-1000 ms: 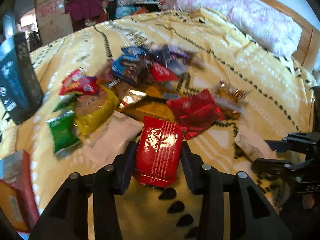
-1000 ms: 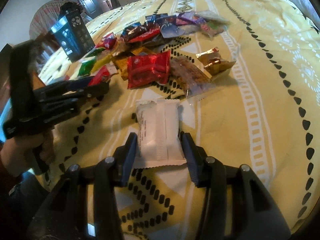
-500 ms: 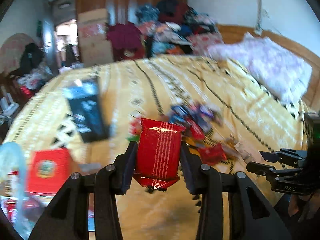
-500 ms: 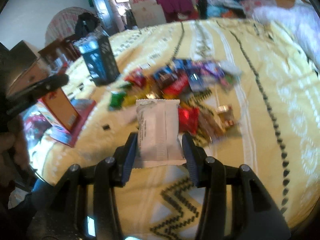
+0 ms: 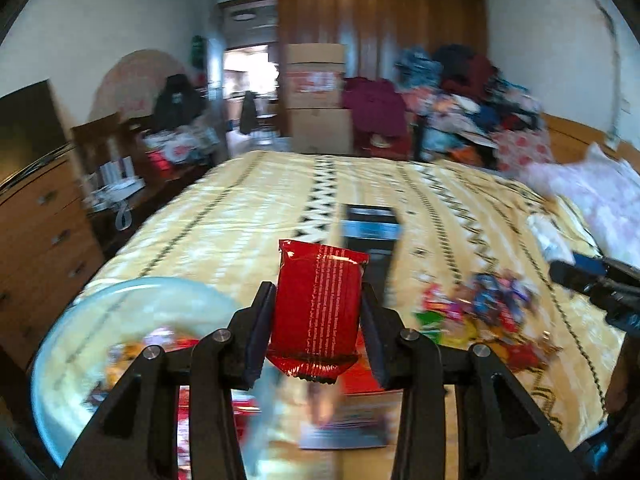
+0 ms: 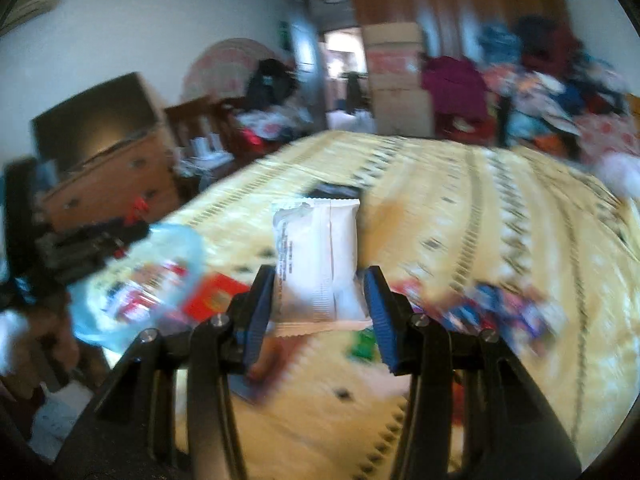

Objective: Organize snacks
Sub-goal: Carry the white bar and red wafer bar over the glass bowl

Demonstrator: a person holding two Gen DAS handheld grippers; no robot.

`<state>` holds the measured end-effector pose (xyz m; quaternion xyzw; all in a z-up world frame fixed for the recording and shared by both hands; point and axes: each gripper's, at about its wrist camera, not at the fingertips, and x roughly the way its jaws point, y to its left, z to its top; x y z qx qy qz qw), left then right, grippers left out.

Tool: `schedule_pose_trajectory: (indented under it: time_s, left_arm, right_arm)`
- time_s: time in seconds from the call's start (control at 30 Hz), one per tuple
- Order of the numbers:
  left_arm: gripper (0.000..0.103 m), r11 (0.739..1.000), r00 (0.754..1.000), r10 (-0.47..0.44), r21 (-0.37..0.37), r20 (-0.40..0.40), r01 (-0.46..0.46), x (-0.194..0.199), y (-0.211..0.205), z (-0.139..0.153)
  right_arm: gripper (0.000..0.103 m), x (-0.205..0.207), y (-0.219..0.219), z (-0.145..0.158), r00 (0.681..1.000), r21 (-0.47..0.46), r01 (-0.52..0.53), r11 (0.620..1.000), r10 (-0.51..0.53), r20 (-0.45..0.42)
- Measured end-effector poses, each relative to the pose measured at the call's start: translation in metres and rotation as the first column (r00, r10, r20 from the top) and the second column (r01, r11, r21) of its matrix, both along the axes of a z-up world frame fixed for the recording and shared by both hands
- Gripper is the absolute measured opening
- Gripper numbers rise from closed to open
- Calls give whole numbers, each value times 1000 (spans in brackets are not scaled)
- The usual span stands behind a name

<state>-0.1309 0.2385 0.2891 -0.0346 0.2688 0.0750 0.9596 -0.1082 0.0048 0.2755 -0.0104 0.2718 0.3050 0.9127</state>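
Snacks are the job here, and the left wrist view shows a red snack packet (image 5: 318, 304) standing upright, pinched on both sides by the left gripper (image 5: 316, 334), up off the bed. Below it, near the bed's near left corner, sits a clear plastic bag (image 5: 100, 328) with some bright wrappers inside, though it is blurry. A red box (image 5: 370, 372) lies flat just behind the gripper. A dark box (image 5: 370, 236) stands up in the middle of the yellow patterned bedspread (image 5: 248, 216). A pile of loose snack packets (image 5: 480, 312) lies toward the right side of the bed. The right gripper (image 5: 600, 284) shows at the right edge. In the right wrist view, the right gripper (image 6: 320, 308) squeezes a white snack packet (image 6: 318, 264) upright between its fingers, above the bed. The clear plastic bag (image 6: 136, 284) is on the left near the bed's edge, with the red box (image 6: 212, 296) beside it. The blurry snack pile (image 6: 500, 312) is on the right. The left gripper (image 6: 80, 248) shows dark and blurry at the left.
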Motion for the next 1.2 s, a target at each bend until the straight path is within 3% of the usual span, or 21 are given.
schedule_pose_trajectory:
  time_s: [0.23, 0.47, 0.7, 1.2]
  left_arm:
    - [42, 978, 979, 203, -38, -33, -204, -22, 106, 3]
    - [42, 928, 929, 361, -70, -84, -367, -52, 182, -22]
    - [42, 894, 898, 424, -106, -115, -436, -68, 211, -44]
    - [42, 888, 896, 424, -135, -128, -440, -71, 223, -56]
  right_arm:
    - [47, 7, 109, 20, 981, -9, -195, 981, 195, -8]
    - [47, -4, 206, 13, 932, -44, -361, 931, 359, -57]
    - [47, -11, 254, 4, 899, -86, -435, 896, 426, -103]
    - [47, -16, 290, -4, 889, -124, -453, 883, 437, -138]
